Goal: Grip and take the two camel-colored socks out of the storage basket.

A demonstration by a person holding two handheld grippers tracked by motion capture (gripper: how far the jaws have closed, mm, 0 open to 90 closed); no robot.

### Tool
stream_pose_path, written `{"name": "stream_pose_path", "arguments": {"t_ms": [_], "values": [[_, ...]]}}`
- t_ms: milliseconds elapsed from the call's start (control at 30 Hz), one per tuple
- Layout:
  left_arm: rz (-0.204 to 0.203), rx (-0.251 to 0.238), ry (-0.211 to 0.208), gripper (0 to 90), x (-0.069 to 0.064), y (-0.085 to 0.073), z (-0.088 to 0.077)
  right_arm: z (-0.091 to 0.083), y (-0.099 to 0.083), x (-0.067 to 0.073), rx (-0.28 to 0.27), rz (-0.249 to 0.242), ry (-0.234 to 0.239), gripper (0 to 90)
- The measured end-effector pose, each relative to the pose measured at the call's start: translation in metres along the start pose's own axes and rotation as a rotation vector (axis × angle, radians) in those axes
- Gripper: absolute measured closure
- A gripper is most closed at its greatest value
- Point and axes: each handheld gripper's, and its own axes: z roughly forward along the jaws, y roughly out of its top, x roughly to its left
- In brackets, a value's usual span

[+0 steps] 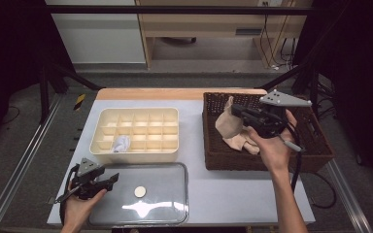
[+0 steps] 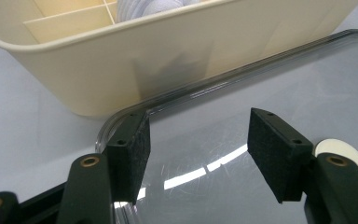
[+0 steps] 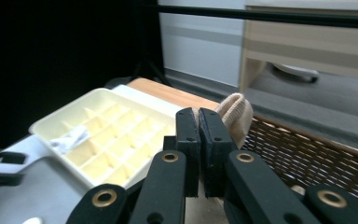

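Left tongs [image 1: 108,180] spread, empty, over clear lid [image 1: 165,204] at table's [image 1: 233,194] 7 o'clock. Cream divider tray [image 1: 102,145] at 11. Right tongs [image 1: 236,110] pinching beige sock [image 1: 229,127], lifted over wicker basket [image 1: 315,155] at 2.

The counter [image 1: 194,145] carries a cream divided tray [image 1: 136,130] at left, a clear lid [image 1: 141,194] at its near edge, and a wicker basket [image 1: 315,150] at right.

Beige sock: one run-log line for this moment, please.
right hand-held gripper: shut on beige sock, above wicker basket | left hand-held gripper: open over clear lid | divided tray: one white item
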Motion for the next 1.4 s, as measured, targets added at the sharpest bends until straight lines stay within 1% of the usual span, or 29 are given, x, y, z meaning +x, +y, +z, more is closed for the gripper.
{"name": "stream_pose_path", "arguments": {"t_ms": [100, 200, 300, 367, 400, 533, 633, 733, 900, 967, 1033, 1133, 1200, 1333, 1400], "values": [[-0.002, -0.003, 0.004, 38.8, 0.0, 0.0, -0.001, -0.002, 0.004, 0.016, -0.008, -0.025, 0.048, 88.1], [-0.003, -0.004, 0.005, 38.7, 0.0, 0.0, -0.001, -0.001, 0.006, 0.031, -0.016, -0.038, 0.103, 88.1], [-0.003, -0.004, 0.007, 38.7, 0.0, 0.0, -0.001, 0.001, 0.006, 0.045, -0.013, -0.062, 0.138, 88.1], [-0.002, -0.004, 0.008, 38.7, 0.0, 0.0, -0.001, 0.004, 0.003, 0.055, -0.006, -0.076, 0.17, 88.1], [-0.001, -0.004, 0.008, 38.7, 0.0, 0.0, -0.001, 0.005, 0.001, 0.059, -0.001, -0.082, 0.178, 88.1], [-0.002, -0.005, 0.01, 38.7, 0.0, 0.0, -0.002, 0.011, -0.008, 0.076, 0.029, -0.112, 0.226, 88.1], [-0.004, -0.007, 0.009, 38.8, 0.0, 0.0, -0.002, 0.017, -0.02, 0.087, 0.059, -0.119, 0.264, 88.1], [-0.006, -0.008, 0.008, 38.8, 0.0, 0.0, -0.002, 0.023, -0.034, 0.094, 0.093, -0.121, 0.295, 88.1], [-0.006, -0.007, 0.01, 38.5, 0.0, 0.0, -0.002, 0.029, -0.058, 0.099, 0.125, -0.098, 0.333, 88.1], [-0.005, -0.007, 0.011, 38.4, 0.0, 0.0, -0.002, 0.032, -0.068, 0.1, 0.154, -0.099, 0.334, 88.1], [-0.006, -0.009, 0.013, 38.2, 0.0, 0.0, -0.002, 0.034, -0.081, 0.1, 0.181, -0.084, 0.34, 88.0], [-0.008, -0.008, 0.014, 37.9, 0.0, 0.0, -0.002, 0.036, -0.097, 0.099, 0.216, -0.076, 0.344, 88.0], [-0.009, -0.009, 0.016, 37.6, 0.0, 0.0, -0.002, 0.037, -0.107, 0.097, 0.235, -0.068, 0.344, 88.0], [-0.01, -0.011, 0.021, 37.0, 0.0, 0.0, -0.002, 0.037, -0.124, 0.091, 0.275, -0.052, 0.325, 88.0], [-0.012, -0.012, 0.022, 36.9, 0.0, 0.0, -0.003, 0.036, -0.135, 0.087, 0.298, -0.042, 0.318, 88.0]]}}
